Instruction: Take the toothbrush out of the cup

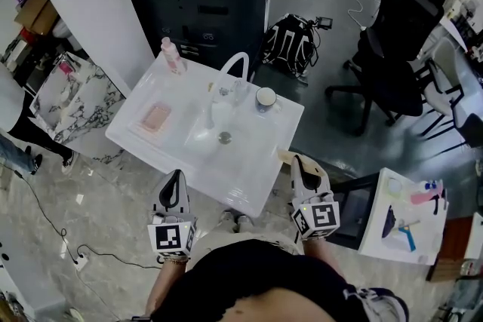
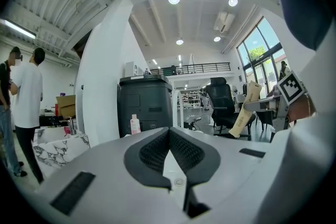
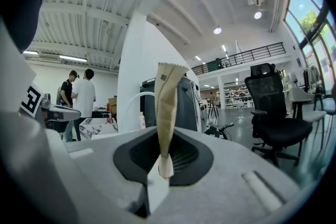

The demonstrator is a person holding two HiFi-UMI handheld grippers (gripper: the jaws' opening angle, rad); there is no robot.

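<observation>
Near one cup [image 1: 266, 99], right gripper [image 3: 164, 140] jaws pinch one wrapped toothbrush [image 3: 168, 97]; left gripper [image 2: 169, 132] closed.

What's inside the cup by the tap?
Nothing pokes out of the cup. Its inside only looks dark, and its bottom is too small to see. The right hand-held gripper pinches a tan paper sleeve.

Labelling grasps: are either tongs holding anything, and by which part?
Right tongs pinch a tan paper sleeve by its bottom end; the rest stands up above them. Left tongs are shut with nothing between them.
</observation>
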